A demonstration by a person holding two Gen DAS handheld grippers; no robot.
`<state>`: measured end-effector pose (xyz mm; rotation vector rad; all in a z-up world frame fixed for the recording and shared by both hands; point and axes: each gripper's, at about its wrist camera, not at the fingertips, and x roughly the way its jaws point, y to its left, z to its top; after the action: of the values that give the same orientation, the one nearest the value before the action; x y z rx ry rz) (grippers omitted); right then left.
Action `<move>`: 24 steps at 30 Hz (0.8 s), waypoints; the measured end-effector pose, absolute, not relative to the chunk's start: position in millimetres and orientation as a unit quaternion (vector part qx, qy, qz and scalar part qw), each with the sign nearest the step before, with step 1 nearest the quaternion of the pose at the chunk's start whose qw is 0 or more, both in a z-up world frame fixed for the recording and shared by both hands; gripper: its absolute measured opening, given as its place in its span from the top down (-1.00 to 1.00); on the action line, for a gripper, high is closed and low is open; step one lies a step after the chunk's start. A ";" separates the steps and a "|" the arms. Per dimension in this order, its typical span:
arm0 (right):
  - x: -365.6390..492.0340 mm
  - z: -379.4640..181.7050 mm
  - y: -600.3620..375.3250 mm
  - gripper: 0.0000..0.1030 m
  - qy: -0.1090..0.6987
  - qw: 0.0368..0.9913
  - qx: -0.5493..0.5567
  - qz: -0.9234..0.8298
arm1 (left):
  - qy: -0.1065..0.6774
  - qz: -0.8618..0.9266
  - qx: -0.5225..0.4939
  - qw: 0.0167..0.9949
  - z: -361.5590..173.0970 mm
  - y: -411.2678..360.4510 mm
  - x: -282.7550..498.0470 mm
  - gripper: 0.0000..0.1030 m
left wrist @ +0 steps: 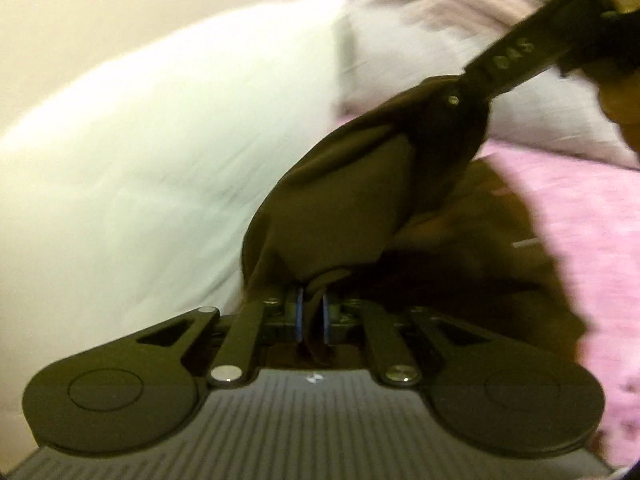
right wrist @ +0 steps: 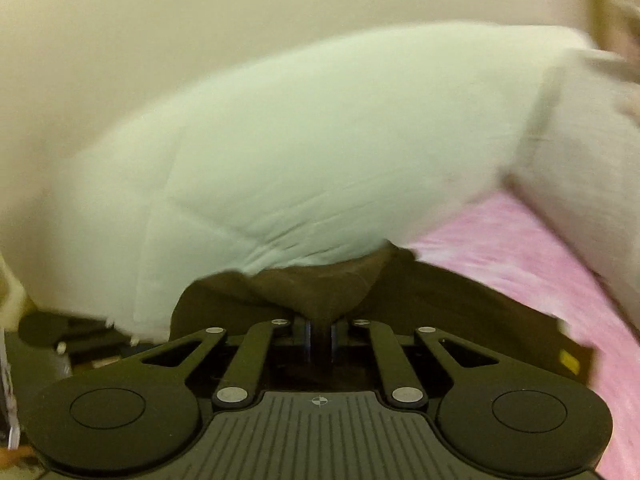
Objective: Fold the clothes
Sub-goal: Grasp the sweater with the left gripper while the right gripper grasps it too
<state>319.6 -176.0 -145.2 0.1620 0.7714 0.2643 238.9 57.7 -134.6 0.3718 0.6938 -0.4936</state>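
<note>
Behind, a white duvet (right wrist: 304, 168) heaps on pink bedding (right wrist: 520, 256), against a cream wall (right wrist: 160, 40).

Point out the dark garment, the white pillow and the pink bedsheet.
dark garment (left wrist: 344, 204), left wrist view, on its lifted fold
white pillow (right wrist: 320, 140), right wrist view, on its broad front
pink bedsheet (right wrist: 500, 248), right wrist view, on a bare patch

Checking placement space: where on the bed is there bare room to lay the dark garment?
Bare pink bedspread lies right of the dark garment, bordered by the grey pillow. The left is crowded by the white duvet.
</note>
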 end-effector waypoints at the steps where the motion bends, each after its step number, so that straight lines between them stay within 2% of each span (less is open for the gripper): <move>1: 301.9 -131.5 -191.4 0.87 0.365 0.920 0.091 0.108 | 0.324 -0.265 0.181 0.890 -121.2 47.0 222.7 0.89; 8: 131.3 -52.8 -299.1 0.87 0.310 0.940 0.138 -0.039 | 0.271 -0.429 0.193 0.840 -54.2 -50.5 100.0 0.91; 15: -102.4 -3.3 -388.3 0.87 0.226 0.935 0.218 -0.165 | 0.217 -0.551 0.225 0.774 -16.0 -162.6 -55.7 0.92; 19: -243.8 17.8 -431.5 0.87 0.177 0.928 0.244 -0.218 | 0.213 -0.649 0.231 0.693 -9.0 -218.1 -173.8 0.93; 24: -409.9 67.0 -464.8 0.87 0.144 0.914 0.219 -0.309 | 0.216 -0.754 0.186 0.592 14.3 -273.7 -284.4 0.93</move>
<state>-409.9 -464.8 67.0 0.4512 0.2961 -0.6359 -284.4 -273.7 14.3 0.4329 0.5012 -1.7524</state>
